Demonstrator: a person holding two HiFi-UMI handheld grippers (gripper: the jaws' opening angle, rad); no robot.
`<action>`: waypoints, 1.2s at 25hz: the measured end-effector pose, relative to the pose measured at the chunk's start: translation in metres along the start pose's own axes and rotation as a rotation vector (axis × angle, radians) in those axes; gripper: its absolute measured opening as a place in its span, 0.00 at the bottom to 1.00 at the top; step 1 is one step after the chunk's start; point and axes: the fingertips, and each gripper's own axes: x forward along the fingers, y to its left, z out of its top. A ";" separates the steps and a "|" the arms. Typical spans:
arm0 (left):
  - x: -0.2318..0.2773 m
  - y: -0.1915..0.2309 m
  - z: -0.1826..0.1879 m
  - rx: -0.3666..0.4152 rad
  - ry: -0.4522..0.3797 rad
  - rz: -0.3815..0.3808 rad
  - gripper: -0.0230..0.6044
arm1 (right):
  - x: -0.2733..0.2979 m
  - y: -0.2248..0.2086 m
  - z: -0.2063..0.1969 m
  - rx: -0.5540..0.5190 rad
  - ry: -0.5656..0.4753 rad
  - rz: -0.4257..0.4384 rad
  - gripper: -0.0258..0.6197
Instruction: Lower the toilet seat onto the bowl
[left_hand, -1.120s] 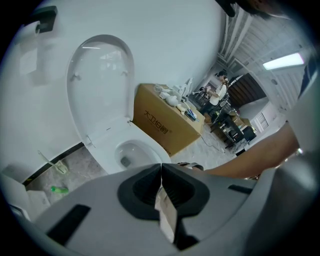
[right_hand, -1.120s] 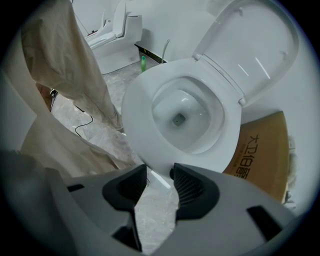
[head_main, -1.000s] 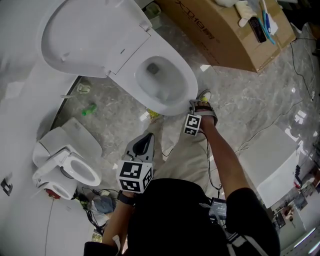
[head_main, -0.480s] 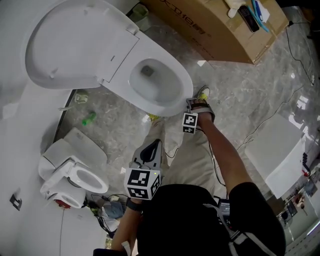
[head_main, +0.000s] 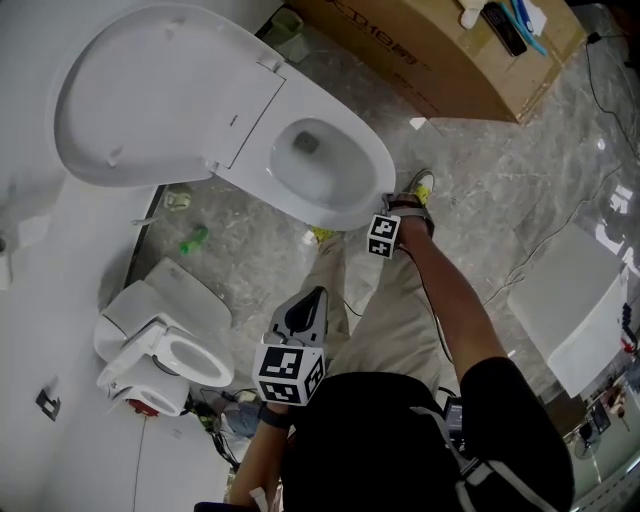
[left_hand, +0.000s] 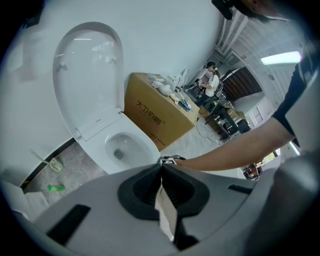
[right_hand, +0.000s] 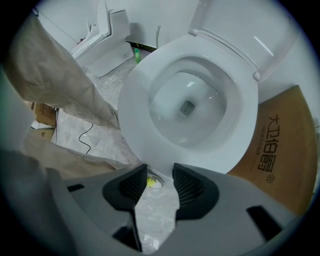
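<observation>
The white toilet's lid (head_main: 140, 100) stands raised against the wall. The seat (head_main: 372, 172) lies flat on the bowl, ringing the water (head_main: 308, 145). My right gripper (head_main: 392, 213) points straight down at the front edge of the seat (right_hand: 142, 115). Its jaws are open, and marble floor shows in the gap between them. My left gripper (head_main: 318, 296) hangs over the person's trouser leg, well short of the toilet, with its jaws shut on nothing. From the left gripper (left_hand: 161, 164) view the lid (left_hand: 87, 70) and the bowl (left_hand: 122, 147) lie ahead.
A brown cardboard box (head_main: 430, 50) with brushes on top stands right of the toilet. A second small toilet (head_main: 165, 345) sits at the lower left. A green bottle (head_main: 193, 238) and cables (head_main: 540, 250) lie on the marble floor. A shoe (head_main: 420, 185) stands by the bowl.
My right gripper has sunk a little beside the bowl's front edge. The left gripper, the seat and the lid have kept their places, and the head view has shifted slightly.
</observation>
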 end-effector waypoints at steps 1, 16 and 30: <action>0.001 -0.002 0.000 0.003 0.002 -0.002 0.06 | 0.001 -0.001 0.000 0.009 -0.001 0.013 0.29; 0.009 -0.018 0.005 0.056 0.020 -0.022 0.06 | 0.008 -0.003 0.003 0.042 0.015 0.074 0.28; 0.012 -0.021 -0.007 0.040 0.035 -0.016 0.06 | 0.010 -0.001 0.002 0.067 -0.014 0.033 0.29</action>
